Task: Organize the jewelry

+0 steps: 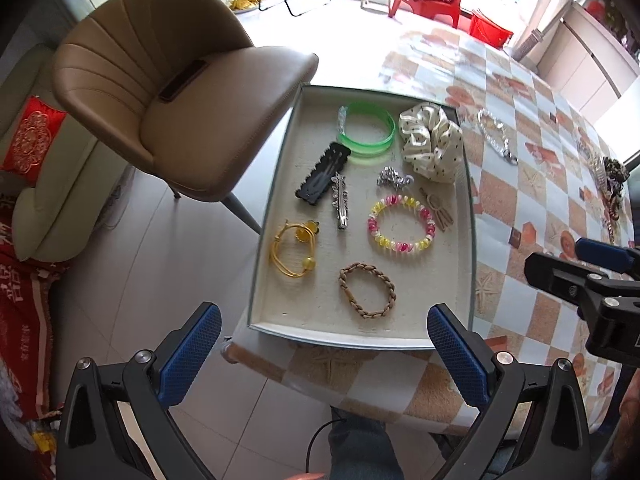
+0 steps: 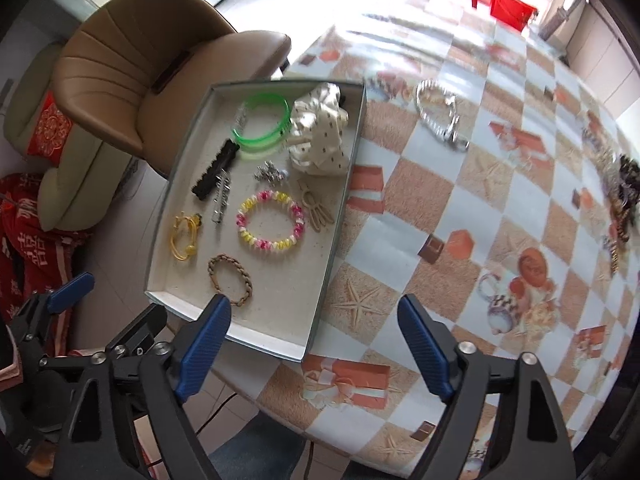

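Tray (image 1: 264, 280), shallow, pale-lined, at the table (image 1: 532, 216) corner beside a tan chair (image 1: 160, 92); contents: green bangle (image 1: 366, 132) at the far end, touching a cream dotted scrunchie (image 1: 430, 142) against the far right wall; black hair clip (image 1: 322, 172) with a silver spiked clip (image 1: 340, 202) just beside it; small silver sparkly piece (image 1: 392, 179) mid-tray; pink, yellow and white beaded bracelet (image 1: 401, 223) with a beige hair pin (image 1: 438, 210) at its right; yellow cord bracelet (image 1: 294, 248) near the left wall; brown braided bracelet (image 1: 368, 290) nearest the front edge. Outside the tray, on the checkered cloth: silver chain bracelet (image 2: 440, 116) just past the far right corner; a dark heap of further jewelry (image 2: 620, 196) at the right edge, blurred, items not separable. Left tool (image 1: 324, 356): fingers spread wide, empty, above the tray's near edge. Right tool (image 2: 314, 356): fingers likewise apart, empty, over the tray's near right corner and the cloth
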